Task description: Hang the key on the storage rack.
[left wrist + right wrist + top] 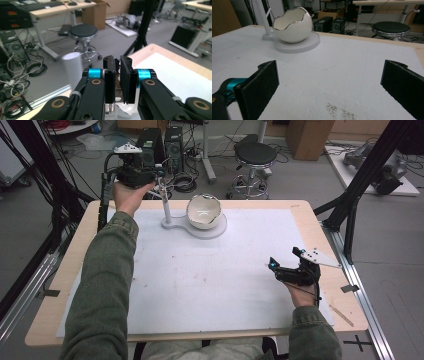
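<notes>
Two grippers: the left gripper has its jaws nearly pressed together (beside the white post); the right gripper is spread wide, the egg-shaped bowl beyond its jaws.

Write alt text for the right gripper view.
The right gripper's two black jaws stand wide apart, empty, low over a white mat. Beyond them a white egg-shaped bowl with a jagged rim sits on a round white base beside a thin white post.

Readable text: we find none in any view.
Labels, brands, numbers: we can make out none.
Signs: we see none we can read.
</notes>
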The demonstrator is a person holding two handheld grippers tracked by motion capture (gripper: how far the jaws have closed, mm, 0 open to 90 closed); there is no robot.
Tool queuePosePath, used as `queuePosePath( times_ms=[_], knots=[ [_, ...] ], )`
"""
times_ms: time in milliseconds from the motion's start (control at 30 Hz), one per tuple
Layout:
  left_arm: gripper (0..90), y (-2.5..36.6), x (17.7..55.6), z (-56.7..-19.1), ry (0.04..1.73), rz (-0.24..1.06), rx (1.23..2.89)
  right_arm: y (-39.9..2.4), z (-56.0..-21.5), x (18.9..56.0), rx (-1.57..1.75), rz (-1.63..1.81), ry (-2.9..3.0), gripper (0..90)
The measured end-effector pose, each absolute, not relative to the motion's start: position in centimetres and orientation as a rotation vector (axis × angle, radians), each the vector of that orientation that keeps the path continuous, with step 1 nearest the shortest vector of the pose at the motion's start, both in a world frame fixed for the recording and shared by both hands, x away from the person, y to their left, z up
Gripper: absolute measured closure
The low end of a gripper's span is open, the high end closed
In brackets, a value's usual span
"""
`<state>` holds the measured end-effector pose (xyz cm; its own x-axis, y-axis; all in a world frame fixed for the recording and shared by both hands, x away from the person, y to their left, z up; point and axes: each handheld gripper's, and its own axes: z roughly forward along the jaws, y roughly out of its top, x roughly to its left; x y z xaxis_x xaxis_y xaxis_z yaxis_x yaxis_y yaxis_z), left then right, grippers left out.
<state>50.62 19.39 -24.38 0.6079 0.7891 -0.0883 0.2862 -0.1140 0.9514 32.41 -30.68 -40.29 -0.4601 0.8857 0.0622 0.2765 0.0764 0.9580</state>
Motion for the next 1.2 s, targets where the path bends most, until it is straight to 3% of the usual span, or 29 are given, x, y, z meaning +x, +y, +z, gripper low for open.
queuePosePath(
  times_ms=[367,633,1200],
  knots=[
    [82.6,20.1,52.9,-26.5,0.935,0.487,1.616,-30.9,-40.5,32.4,1.162,1.390,1.803,0.6],
    [82.6,19.1,51.6,-25.4,0.877,0.500,1.636,-31.0,-40.6,32.4,1.166,1.384,1.801,0.6],
    [82.6,20.4,51.3,-25.3,0.938,0.550,1.620,-30.8,-40.6,32.5,1.157,1.381,1.807,0.6]
  ],
)
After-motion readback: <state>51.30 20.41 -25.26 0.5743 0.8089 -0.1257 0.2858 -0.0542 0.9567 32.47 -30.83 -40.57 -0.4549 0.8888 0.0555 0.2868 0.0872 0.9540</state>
